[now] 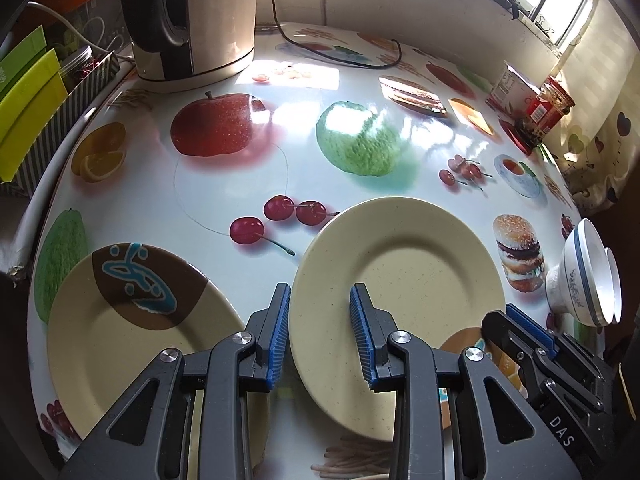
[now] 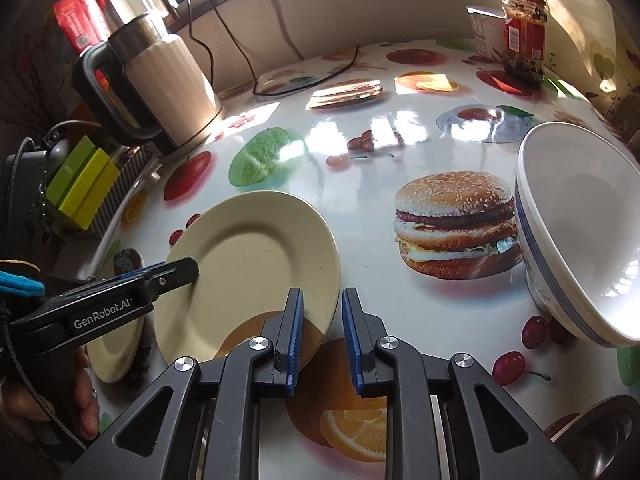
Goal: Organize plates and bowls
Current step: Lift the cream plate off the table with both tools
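A plain cream plate [image 1: 404, 292] hangs tilted just above the fruit-print table, held from both sides. My left gripper [image 1: 320, 292] is shut on its left rim; in the right wrist view one of its fingers [image 2: 188, 270] lies across the plate's [image 2: 248, 264] face. My right gripper [image 2: 322, 296] is shut on the near right rim, which sits between its blue pads. A cream plate with a brown and blue pattern [image 1: 132, 320] lies flat to the left. Two nested white bowls with blue stripes [image 2: 580, 240] stand at the right.
An electric kettle [image 1: 192, 20] with its cable stands at the back left, beside a striped box of green and yellow items [image 1: 28, 92]. A sauce jar [image 2: 524, 36] and a carton are at the back right. A metal bowl [image 2: 608, 440] shows at the near right corner.
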`<state>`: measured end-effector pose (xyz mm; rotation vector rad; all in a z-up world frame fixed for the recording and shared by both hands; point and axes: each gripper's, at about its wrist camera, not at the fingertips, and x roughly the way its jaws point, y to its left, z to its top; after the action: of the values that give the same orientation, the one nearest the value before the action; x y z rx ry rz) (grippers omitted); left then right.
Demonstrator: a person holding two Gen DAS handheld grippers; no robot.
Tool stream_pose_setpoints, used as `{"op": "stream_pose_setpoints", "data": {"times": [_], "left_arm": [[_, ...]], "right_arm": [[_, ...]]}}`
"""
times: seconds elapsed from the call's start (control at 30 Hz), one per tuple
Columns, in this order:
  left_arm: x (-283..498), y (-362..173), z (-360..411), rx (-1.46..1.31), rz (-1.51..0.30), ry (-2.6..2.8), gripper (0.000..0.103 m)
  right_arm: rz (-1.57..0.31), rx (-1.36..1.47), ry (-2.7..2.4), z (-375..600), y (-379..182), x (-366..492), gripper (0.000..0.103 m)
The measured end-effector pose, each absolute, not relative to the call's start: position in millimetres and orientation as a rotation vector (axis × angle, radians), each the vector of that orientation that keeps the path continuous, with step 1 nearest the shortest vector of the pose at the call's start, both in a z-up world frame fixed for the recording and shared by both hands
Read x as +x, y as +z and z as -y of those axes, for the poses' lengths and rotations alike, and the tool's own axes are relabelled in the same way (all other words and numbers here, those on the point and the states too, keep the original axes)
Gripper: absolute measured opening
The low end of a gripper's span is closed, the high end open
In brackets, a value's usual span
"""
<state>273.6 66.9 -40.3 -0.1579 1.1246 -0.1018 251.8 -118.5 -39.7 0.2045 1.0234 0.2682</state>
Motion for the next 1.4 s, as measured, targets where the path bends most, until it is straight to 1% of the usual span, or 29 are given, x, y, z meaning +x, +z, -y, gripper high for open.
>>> {"op": "stream_pose_setpoints", "data": {"times": [0.5,0.9,1.4], "left_arm": [[269.9,-37.2,-67.9,-0.16,-1.105,-0.104,0.028],[254.5,-29.5,-68.0,-0.165,-1.073,-0.092,0.027],[225.9,-12.8,-71.2,-0.187,-1.033,-0.08,0.027]], "right_arm": [[-1.022,0.216,0.261,118.9,-39.3,252.5,0.019],[-1.0,0.219,0.265,120.5,-33.3,246.7,0.019],[-0.957,0.207,0.3,121.2,-13.2,226.6,0.019]]}}
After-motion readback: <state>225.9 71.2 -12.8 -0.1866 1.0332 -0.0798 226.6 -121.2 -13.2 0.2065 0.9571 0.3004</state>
